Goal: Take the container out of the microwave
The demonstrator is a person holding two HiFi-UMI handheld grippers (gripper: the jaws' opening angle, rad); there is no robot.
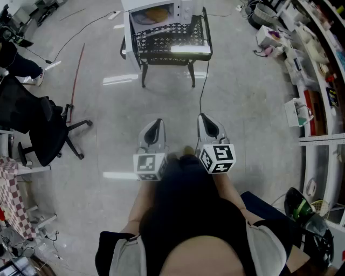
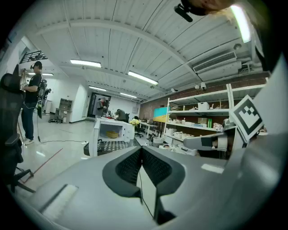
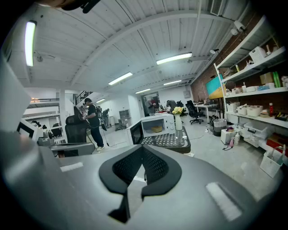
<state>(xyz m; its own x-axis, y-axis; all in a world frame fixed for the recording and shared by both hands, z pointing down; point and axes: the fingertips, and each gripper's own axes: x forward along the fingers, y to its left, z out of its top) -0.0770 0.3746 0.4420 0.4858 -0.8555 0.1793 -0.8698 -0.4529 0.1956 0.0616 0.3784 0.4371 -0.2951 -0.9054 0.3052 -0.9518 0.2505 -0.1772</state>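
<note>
Container (image 1: 155, 14), one, yellowish, seen inside one open white microwave (image 1: 188, 11) on one black mesh table (image 1: 164, 39), well apart from two grippers, left gripper (image 1: 157, 123) and right gripper (image 1: 204, 116), both clenched with nothing between the jaws.

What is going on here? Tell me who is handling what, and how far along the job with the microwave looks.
A person holds the left gripper and the right gripper side by side, each with its fingers closed on nothing. Some way ahead across the floor, the microwave stands on a black mesh table with its door open and a yellowish container inside. Neither gripper is near it, so the container has not yet been taken out.
</note>
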